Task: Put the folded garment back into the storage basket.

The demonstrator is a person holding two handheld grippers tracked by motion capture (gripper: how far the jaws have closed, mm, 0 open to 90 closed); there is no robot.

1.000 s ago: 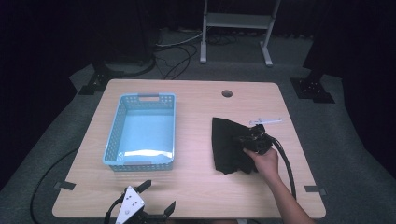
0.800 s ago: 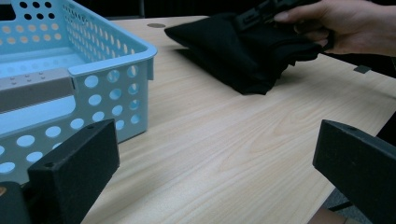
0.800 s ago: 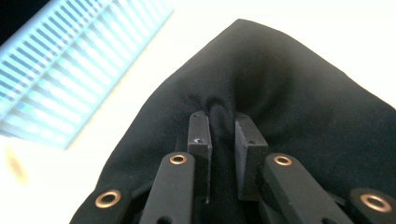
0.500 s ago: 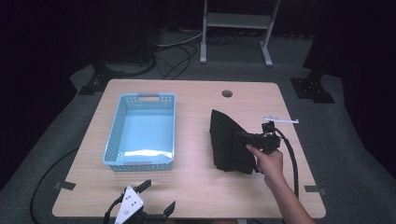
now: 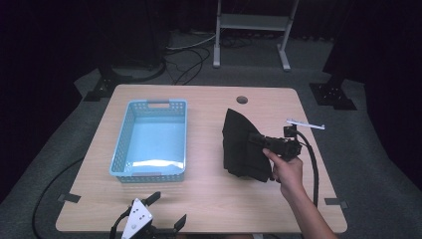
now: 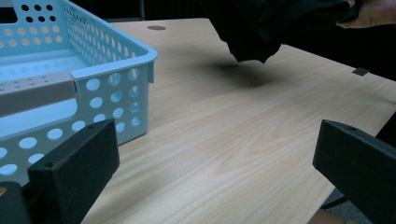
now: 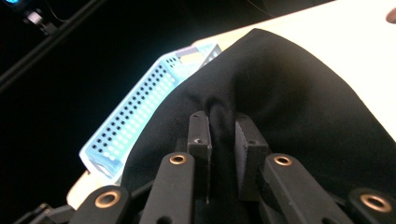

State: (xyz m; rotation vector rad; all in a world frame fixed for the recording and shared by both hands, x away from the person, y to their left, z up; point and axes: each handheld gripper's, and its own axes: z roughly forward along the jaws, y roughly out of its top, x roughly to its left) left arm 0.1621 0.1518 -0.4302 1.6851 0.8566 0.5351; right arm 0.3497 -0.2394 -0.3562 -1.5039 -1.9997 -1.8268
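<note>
1. High view: we see the right gripper in the person's right hand over the right half of the counter. Its jaws are pinched tight on a fold of a black cloth, which hangs from them in a loose bundle.
2. Right gripper view: the cloth is bunched between the two pads, with only that fold separating them.
3. Left gripper view: the lowest tip of the cloth hangs clear above the counter, with its shadow on the wood below.
4. High view: a light blue basket with perforated walls stands on the left half of the counter, well apart from the cloth.
5. High view: the left gripper sits at the near edge of the counter, just in front of the basket. In its own view we see the jaws spread wide with nothing between them.
</note>
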